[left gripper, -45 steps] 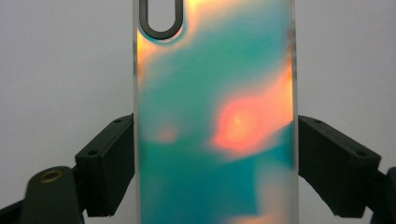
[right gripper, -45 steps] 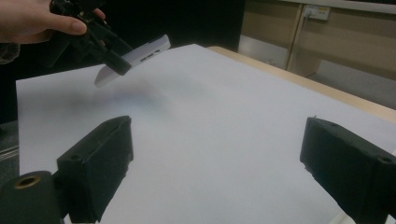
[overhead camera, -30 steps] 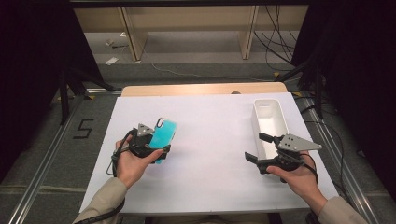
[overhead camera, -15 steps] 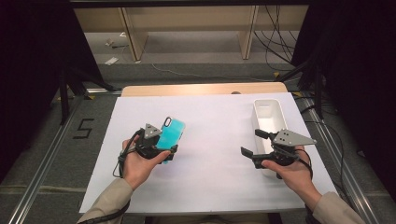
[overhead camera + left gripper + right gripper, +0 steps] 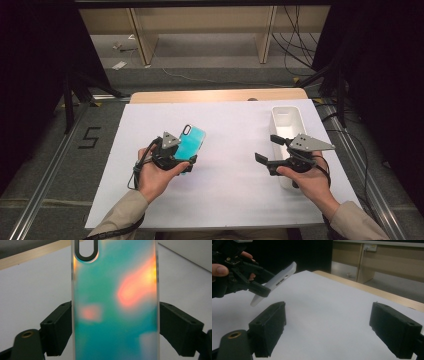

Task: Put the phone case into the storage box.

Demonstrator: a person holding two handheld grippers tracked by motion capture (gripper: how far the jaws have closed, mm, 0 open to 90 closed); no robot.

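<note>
A teal iridescent phone case point(image 5: 192, 140) with a clear rim is held tilted above the white sheet, and my left gripper point(image 5: 184, 162) is shut on its long sides. In the left gripper view the case point(image 5: 115, 302) stands between the two black pads point(image 5: 58, 330), which press on its edges; its camera cutout is at the top. My right gripper point(image 5: 270, 149) hovers at the right of the table, pointing left, open with nothing between its fingers point(image 5: 268, 327). The right gripper view shows the case point(image 5: 277, 282) edge-on in the far hand's gripper.
A white rectangular bin point(image 5: 286, 117) stands at the right of the table, just behind and partly under the right hand. A white sheet point(image 5: 235, 200) covers the wooden table point(image 5: 220, 95). Beyond the far edge are wooden shelving and cables on the floor.
The left hand has carried the phone case to the right, toward the table's middle. The right gripper has stayed almost where it was.
</note>
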